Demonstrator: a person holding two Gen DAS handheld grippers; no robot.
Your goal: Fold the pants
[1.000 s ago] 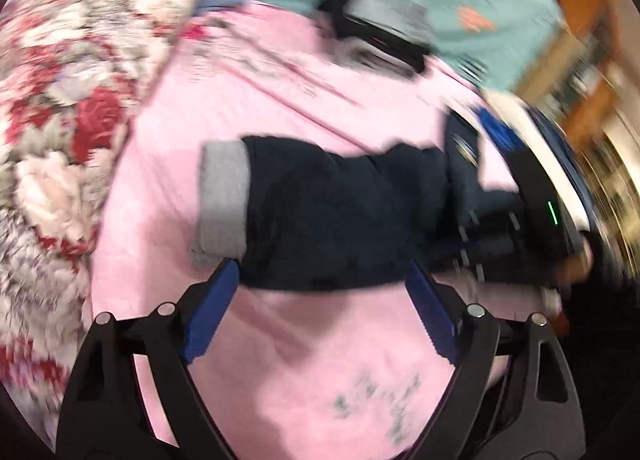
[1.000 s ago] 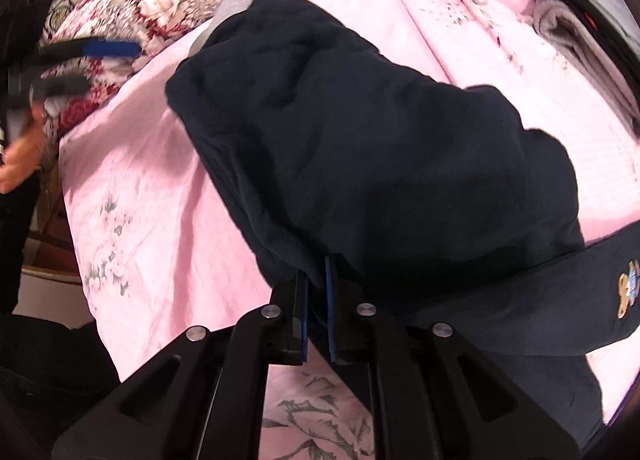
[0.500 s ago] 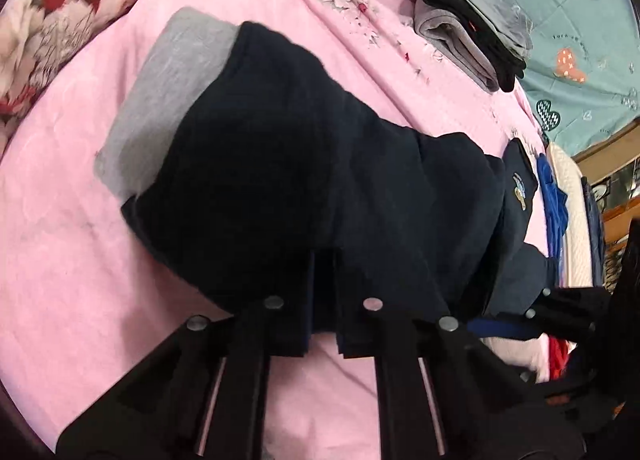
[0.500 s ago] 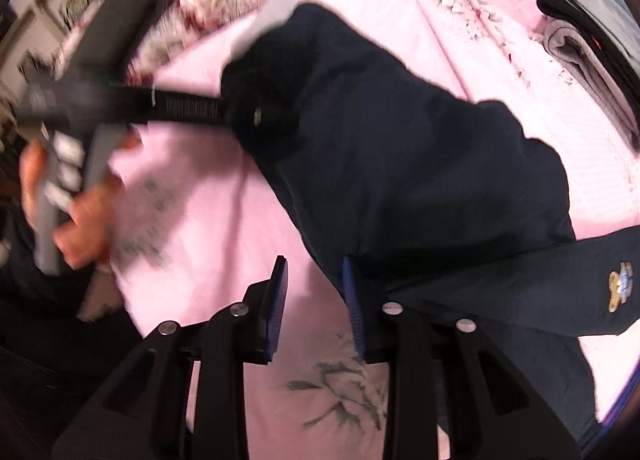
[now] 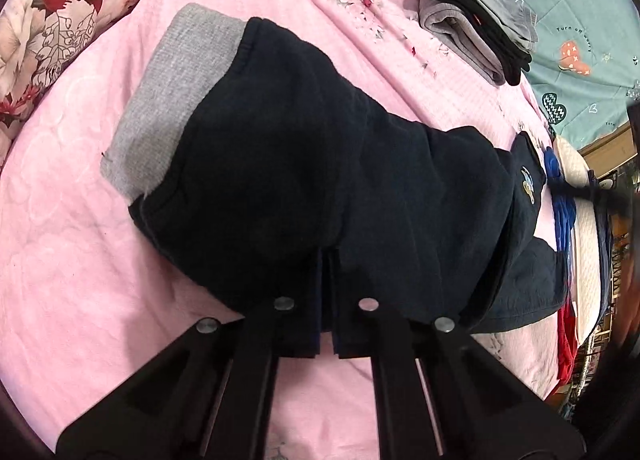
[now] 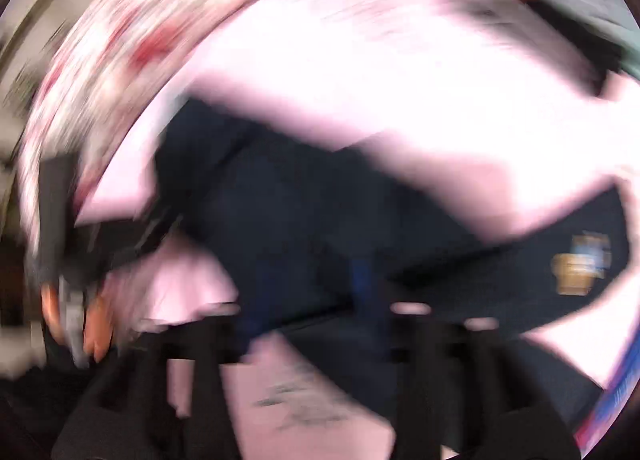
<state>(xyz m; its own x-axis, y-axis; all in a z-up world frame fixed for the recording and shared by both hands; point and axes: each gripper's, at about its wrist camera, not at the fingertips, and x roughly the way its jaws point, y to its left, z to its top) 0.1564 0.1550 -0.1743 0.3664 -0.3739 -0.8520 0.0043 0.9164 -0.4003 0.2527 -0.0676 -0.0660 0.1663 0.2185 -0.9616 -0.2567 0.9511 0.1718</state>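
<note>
Pants [image 5: 320, 163]: you are looking at dark navy fabric with a grey waistband [image 5: 168, 99] and a small embroidered badge [image 5: 527, 184].
Pose: they are lying folded over, rumpled.
Place: they are resting on the pink bed cover [image 5: 60, 260].

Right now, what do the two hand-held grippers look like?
The left hand-held gripper has black angular fingers with round silver screws and dark blue pads. The right hand-held gripper is badly blurred; it looks black too, with a hint of blue and pale screw heads.

Bare pink patterned bedsheet [image 5: 60, 260] gives free room left of the dark navy folded pants [image 5: 320, 179]. Behind them, a stack of grey and black folded clothes [image 5: 472, 23] blocks; the floral red quilt [image 5: 60, 11] borders far left.
</note>
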